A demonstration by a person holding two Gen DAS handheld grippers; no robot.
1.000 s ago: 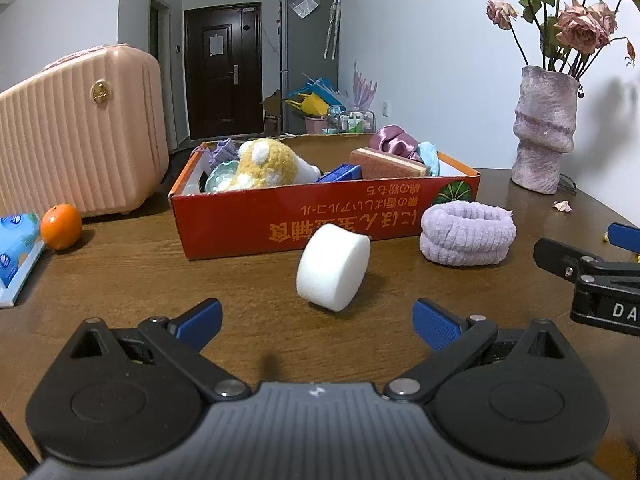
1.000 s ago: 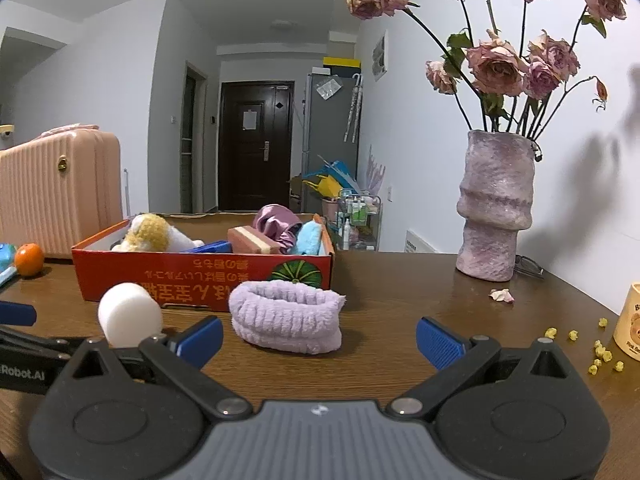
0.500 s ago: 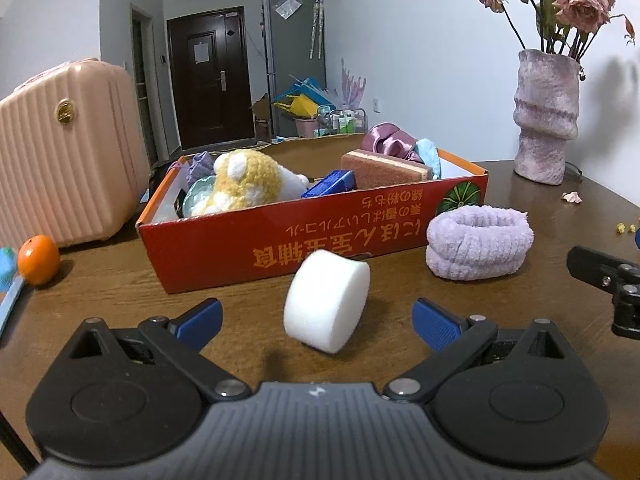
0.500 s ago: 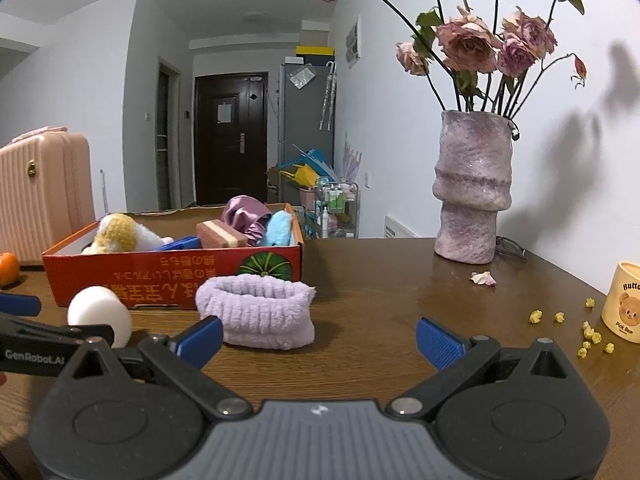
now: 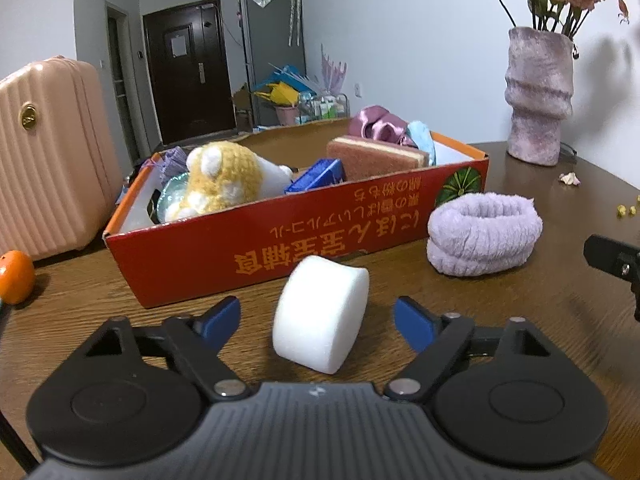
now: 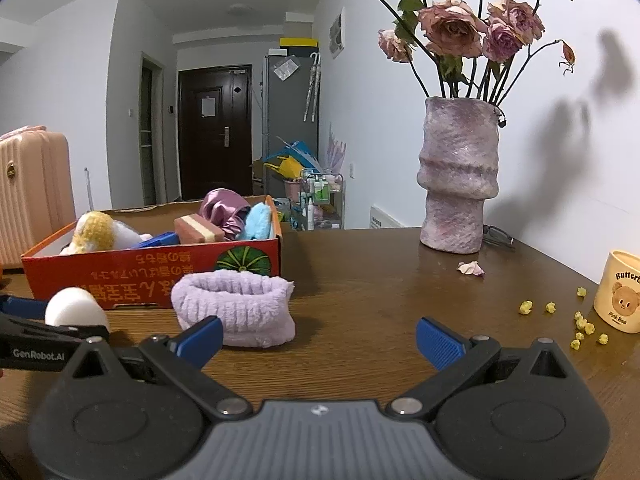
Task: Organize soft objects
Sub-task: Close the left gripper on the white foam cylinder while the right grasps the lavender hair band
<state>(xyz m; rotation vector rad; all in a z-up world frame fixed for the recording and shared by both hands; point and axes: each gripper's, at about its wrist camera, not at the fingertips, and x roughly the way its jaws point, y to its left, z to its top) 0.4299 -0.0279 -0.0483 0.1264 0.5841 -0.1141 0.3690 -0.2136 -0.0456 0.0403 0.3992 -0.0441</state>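
A white foam cylinder [image 5: 320, 314] lies on the wooden table just in front of a red cardboard box [image 5: 312, 240]. My left gripper [image 5: 318, 322] is open, its blue fingertips on either side of the cylinder, not touching it. A lilac fluffy headband [image 5: 484, 236] lies right of the cylinder, beside the box. The box holds a yellow plush toy [image 5: 222, 180], a sponge [image 5: 376, 156] and cloths. My right gripper [image 6: 320, 336] is open and empty, just right of the headband [image 6: 234, 306]. The cylinder [image 6: 76, 308] and the left gripper's finger show at its left.
A pink suitcase [image 5: 48, 152] and an orange [image 5: 14, 276] are at the left. A purple vase [image 6: 458, 176] with dried roses stands at the back right. A cream cup [image 6: 618, 292] and scattered yellow bits [image 6: 580, 320] lie at the far right.
My left gripper has moved forward, so the white cylinder now lies between its open fingertips. My right gripper has shifted right and slightly forward; the headband has slid left in its view.
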